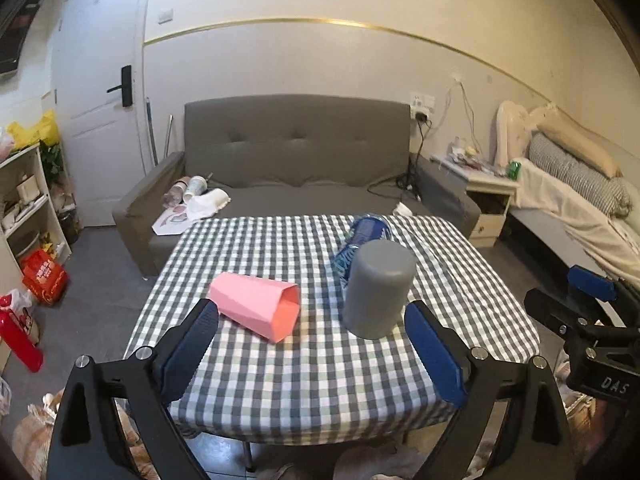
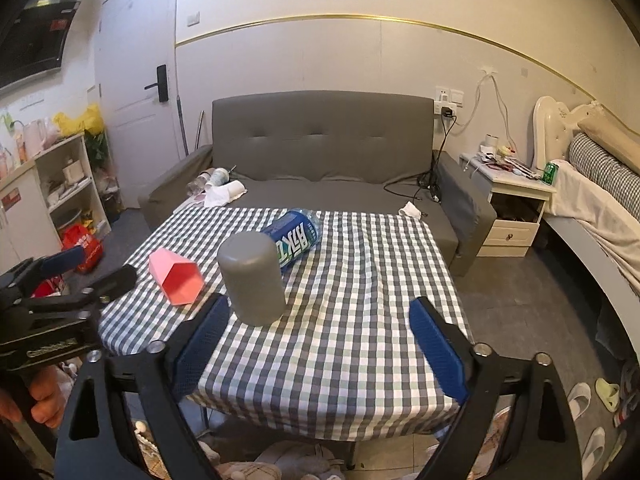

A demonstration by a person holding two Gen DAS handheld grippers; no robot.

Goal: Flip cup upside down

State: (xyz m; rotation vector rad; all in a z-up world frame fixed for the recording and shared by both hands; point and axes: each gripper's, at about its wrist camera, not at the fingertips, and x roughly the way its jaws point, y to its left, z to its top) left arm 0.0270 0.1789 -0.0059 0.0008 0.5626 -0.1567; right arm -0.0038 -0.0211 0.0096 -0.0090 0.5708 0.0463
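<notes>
Here's the table draped in a grey, green and white checked cloth (image 1: 320,360), and everything is placed off it. Behind its far edge sits the grey tufted fabric sofa (image 1: 296,148). On the cloth, toward the far side, a blue-labelled plastic water bottle (image 2: 294,238) lies on its side. Just in front of it, touching or nearly so, stands the grey cylindrical plastic cup (image 1: 378,288), closed base up, mouth down on the cloth. Left of that cup, apart from it, the pink faceted plastic cup (image 1: 260,304) lies on its side, its open mouth turned toward the near edge of the table.

The left gripper (image 1: 312,344) hovers at the near edge, blue pads spread wide, nothing between them. The pink cup sits just beyond its left pad and the grey cup just beyond its right pad. The right gripper (image 2: 320,340) hangs beside it, also released and empty, the grey cup just beyond its left pad.
</notes>
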